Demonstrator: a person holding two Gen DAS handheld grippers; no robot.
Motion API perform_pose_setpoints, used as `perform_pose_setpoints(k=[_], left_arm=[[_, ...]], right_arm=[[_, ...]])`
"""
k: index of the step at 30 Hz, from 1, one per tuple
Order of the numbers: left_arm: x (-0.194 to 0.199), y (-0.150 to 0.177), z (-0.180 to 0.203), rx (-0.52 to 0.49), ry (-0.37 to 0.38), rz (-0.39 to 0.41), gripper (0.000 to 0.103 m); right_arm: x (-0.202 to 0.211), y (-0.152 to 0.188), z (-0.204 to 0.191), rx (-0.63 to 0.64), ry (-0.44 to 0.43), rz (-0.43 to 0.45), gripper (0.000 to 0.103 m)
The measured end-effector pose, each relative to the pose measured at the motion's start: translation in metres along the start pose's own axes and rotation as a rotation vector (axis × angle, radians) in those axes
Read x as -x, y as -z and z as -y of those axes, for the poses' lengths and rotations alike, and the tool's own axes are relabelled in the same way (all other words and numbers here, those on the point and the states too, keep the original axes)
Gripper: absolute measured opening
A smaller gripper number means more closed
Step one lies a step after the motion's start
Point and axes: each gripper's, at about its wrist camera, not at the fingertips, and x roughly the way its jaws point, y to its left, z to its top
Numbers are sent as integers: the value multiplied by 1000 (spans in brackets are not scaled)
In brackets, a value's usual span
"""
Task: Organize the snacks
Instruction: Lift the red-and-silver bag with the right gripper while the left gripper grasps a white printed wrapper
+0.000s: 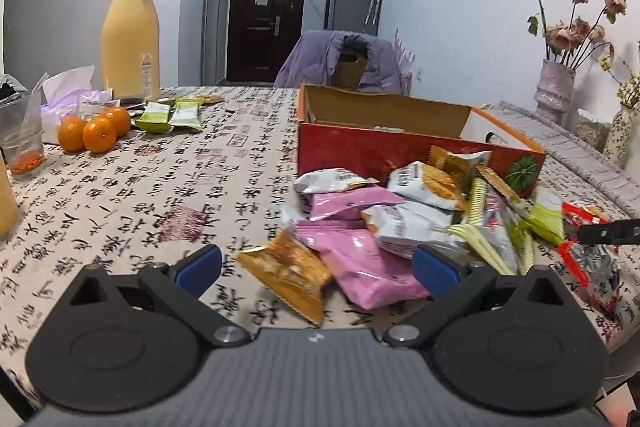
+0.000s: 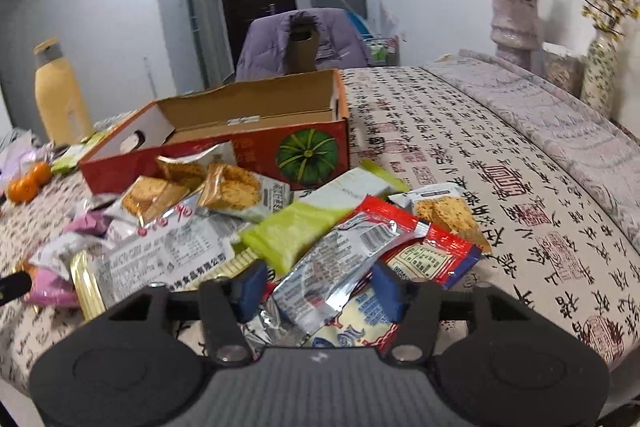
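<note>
Silver-red snack packet (image 2: 340, 267) sits between right tool (image 2: 318, 289) pads, half-closed, contact unclear, in the pile before the red box (image 2: 224, 151) on desk (image 2: 460, 155); left tool (image 1: 316, 263) wide apart, empty.

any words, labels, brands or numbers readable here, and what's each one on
"食品有限公司": silver wrapper, bottom edge; the print above it is too small.
Tablecloth: large brush-style Chinese characters and red seals, upside down and too blurred to quote.
Bottle: warning-triangle label, text unreadable.
Red box: pumpkin picture, gold lettering illegible.
Red packet: barcode and table, unreadable.
</note>
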Motion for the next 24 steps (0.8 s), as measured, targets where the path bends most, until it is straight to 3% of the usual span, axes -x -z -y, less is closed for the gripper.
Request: perform_pose_setpoints(k=[2, 4, 13, 21, 24], left_arm=[[0, -3, -4, 10, -9, -3, 103], [1, -5, -5, 17, -4, 3, 103], [2, -8, 6, 14, 23, 16, 103], [-2, -13, 22, -37, 43, 5, 103], [-2, -17, 30, -65, 59, 17, 103]], right_arm=[[3, -1, -1, -21, 17, 11, 81], [6, -1, -1, -44, 40, 21, 85], [-7, -3, 5, -146, 154, -25, 88], [-29, 5, 4, -132, 176, -96, 94], [-30, 11, 0, -89, 182, -83, 92]])
